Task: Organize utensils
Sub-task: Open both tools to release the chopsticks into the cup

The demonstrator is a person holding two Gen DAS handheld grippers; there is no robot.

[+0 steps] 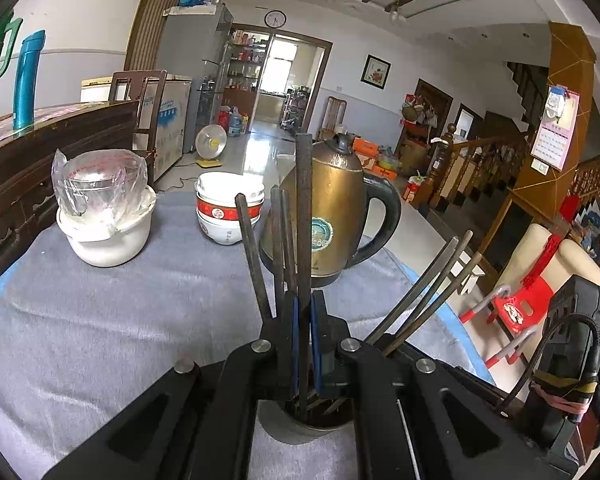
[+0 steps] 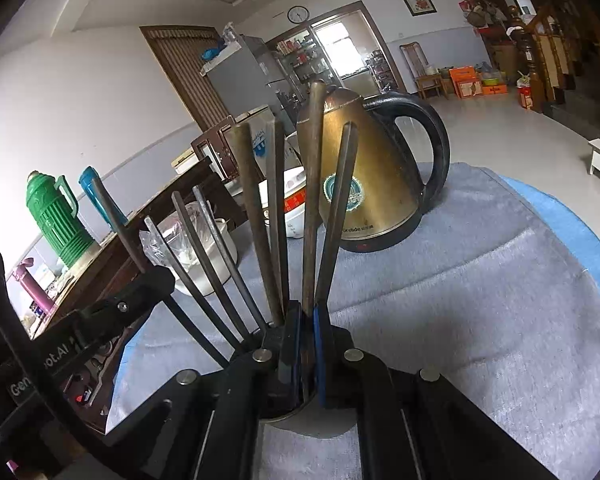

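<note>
Fingers of the left gripper (image 1: 304,312) and right gripper (image 2: 307,320) each pinch a slim dark chopstick (image 1: 303,208) above the round metal cup (image 1: 296,430).

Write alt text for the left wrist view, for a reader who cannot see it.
The left tongs are shut on one dark chopstick standing in a metal holder with several others, on a grey cloth. Behind stand a brass-coloured kettle, stacked bowls and a white pot holding a plastic-wrapped glass.

Bronze kettle (image 1: 332,200) with black handle, grey cloth (image 1: 120,320), red-banded white bowls (image 1: 230,210).
</note>
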